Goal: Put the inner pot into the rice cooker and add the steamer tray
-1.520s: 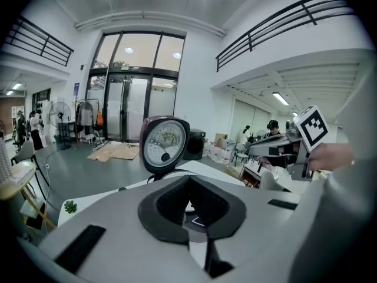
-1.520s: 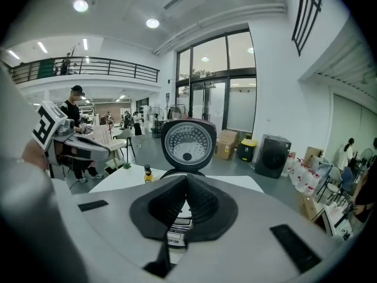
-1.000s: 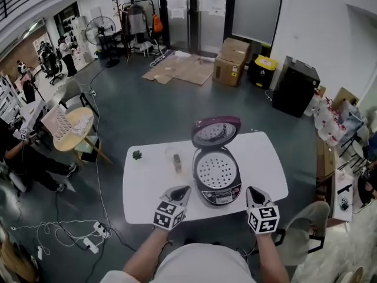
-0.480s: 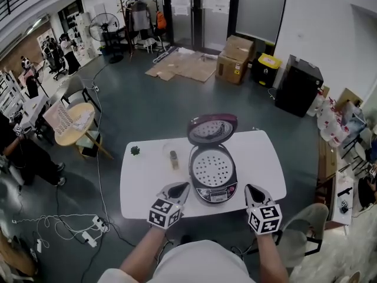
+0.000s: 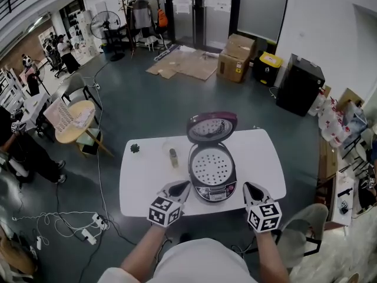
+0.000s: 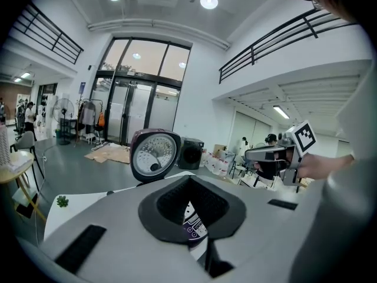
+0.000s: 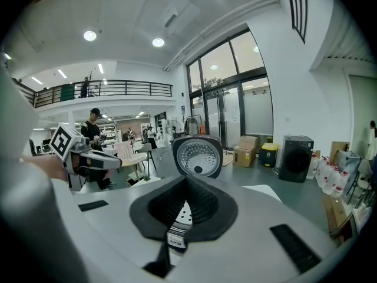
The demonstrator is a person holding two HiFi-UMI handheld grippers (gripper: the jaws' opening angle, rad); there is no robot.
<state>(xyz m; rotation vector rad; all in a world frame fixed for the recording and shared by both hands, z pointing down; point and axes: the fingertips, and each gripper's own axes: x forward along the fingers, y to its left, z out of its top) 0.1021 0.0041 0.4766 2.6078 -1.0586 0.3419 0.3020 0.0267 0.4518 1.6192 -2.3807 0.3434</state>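
Left gripper point(image 5: 183, 185) and right gripper point(image 5: 248, 186) hover over the near edge of the white table point(image 5: 144, 184), both with jaws closed and nothing between them. One is on each side of the rice cooker point(image 5: 215, 194), apart from it. The cooker stands close to that near edge. The perforated steamer tray point(image 5: 212, 167) sits in its opening; the inner pot beneath cannot be made out. The lid point(image 5: 212, 127) stands raised at the back. Left of the cooker are a small jar point(image 5: 173, 157) and, near the far-left edge, a green item point(image 5: 135, 148). Open tabletop lies right of the cooker. Beyond it are wide floor and cardboard boxes point(image 5: 234, 58).
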